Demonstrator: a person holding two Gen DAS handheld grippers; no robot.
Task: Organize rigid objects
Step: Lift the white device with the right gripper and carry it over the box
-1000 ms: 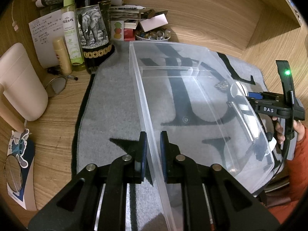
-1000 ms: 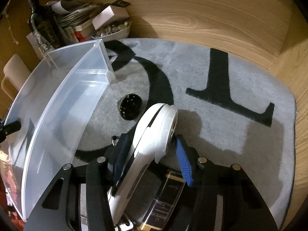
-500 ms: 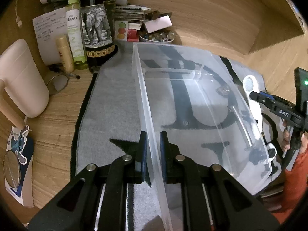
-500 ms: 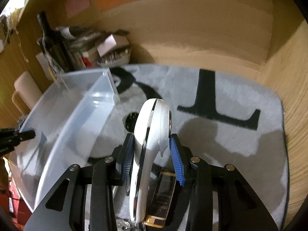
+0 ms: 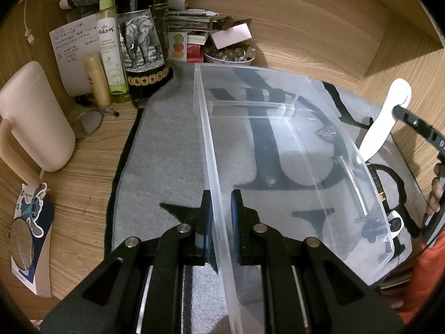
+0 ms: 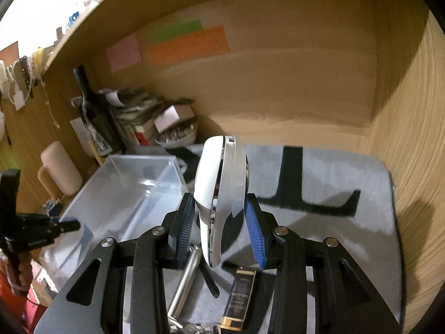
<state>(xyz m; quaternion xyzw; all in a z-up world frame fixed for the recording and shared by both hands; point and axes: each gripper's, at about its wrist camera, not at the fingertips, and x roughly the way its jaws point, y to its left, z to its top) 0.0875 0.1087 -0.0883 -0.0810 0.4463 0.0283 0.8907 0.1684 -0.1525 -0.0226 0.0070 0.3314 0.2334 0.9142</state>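
My left gripper (image 5: 221, 208) is shut on the near left wall of a clear plastic bin (image 5: 289, 150) that stands on a grey mat (image 5: 167, 150). My right gripper (image 6: 219, 225) is shut on a white handheld device with a chrome seam (image 6: 219, 194) and holds it up in the air, above the mat and right of the bin (image 6: 125, 194). In the left wrist view the white device (image 5: 383, 122) shows beyond the bin's right wall, with the right gripper's finger on it. The bin holds nothing that I can make out.
A wine bottle (image 5: 144, 41), a green spray bottle (image 5: 111, 44), a beige jug (image 5: 36, 117), papers and a bowl of trinkets (image 5: 230, 54) crowd the back left. A metal rod (image 6: 186, 281), a dark gold-capped item (image 6: 239, 297) and keys lie on the mat under my right gripper.
My right gripper closed on the white device and lifted it off the mat, tilting it upright. My left gripper kept its hold on the bin wall.
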